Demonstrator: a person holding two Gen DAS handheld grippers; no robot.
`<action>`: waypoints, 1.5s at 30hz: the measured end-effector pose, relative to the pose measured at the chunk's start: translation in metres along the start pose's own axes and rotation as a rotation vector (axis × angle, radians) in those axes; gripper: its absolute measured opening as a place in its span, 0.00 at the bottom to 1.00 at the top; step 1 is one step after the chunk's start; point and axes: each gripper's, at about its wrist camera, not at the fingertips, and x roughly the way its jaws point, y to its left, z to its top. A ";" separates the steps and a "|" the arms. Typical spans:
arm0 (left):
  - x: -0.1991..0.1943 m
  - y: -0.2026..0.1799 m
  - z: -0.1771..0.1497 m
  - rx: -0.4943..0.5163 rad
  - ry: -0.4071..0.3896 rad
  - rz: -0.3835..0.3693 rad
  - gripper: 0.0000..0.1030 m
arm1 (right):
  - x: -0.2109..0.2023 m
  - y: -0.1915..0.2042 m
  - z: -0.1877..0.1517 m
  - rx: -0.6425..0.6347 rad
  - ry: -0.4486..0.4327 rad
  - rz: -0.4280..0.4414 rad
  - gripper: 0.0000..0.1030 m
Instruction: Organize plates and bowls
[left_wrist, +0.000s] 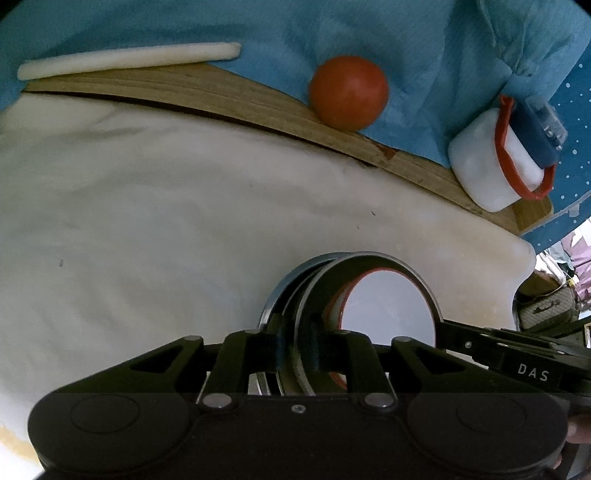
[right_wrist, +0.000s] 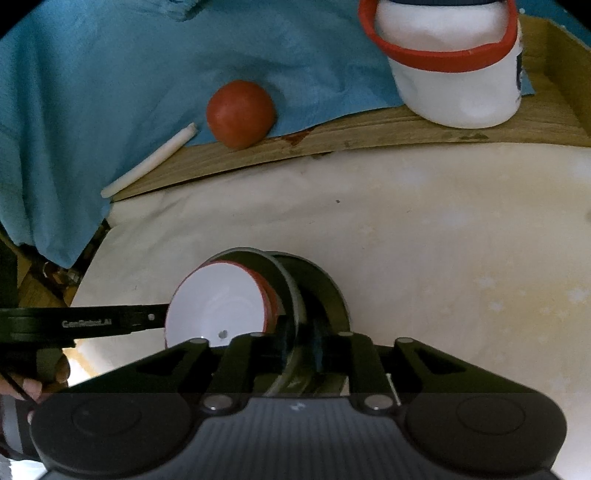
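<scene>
Both grippers sit at a stack of bowls on the cream tabletop (left_wrist: 147, 221). Left gripper (left_wrist: 297, 347): jaws narrow, astride the dark bowl (left_wrist: 317, 295) rim; whether the pads press it, cannot tell. Right gripper (right_wrist: 299, 350): jaws narrow, astride the opposite rim, same doubt. White bowl (right_wrist: 218, 306) with red rim nests inside the dark bowl, tilted. Behind, on a wooden board (left_wrist: 221, 99) and blue cloth (left_wrist: 184, 22): tomato (left_wrist: 349, 92), white stick (left_wrist: 129, 59), white tub (right_wrist: 458, 74) with red band.
</scene>
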 end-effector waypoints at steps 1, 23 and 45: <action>0.000 0.000 0.000 0.000 -0.002 0.001 0.17 | -0.001 0.000 0.000 0.002 -0.003 -0.004 0.23; -0.015 -0.006 -0.009 -0.012 -0.106 0.136 0.54 | -0.015 -0.002 -0.007 -0.074 -0.080 -0.063 0.71; -0.034 -0.027 -0.028 -0.035 -0.273 0.190 0.91 | -0.030 -0.006 -0.009 -0.157 -0.198 -0.034 0.99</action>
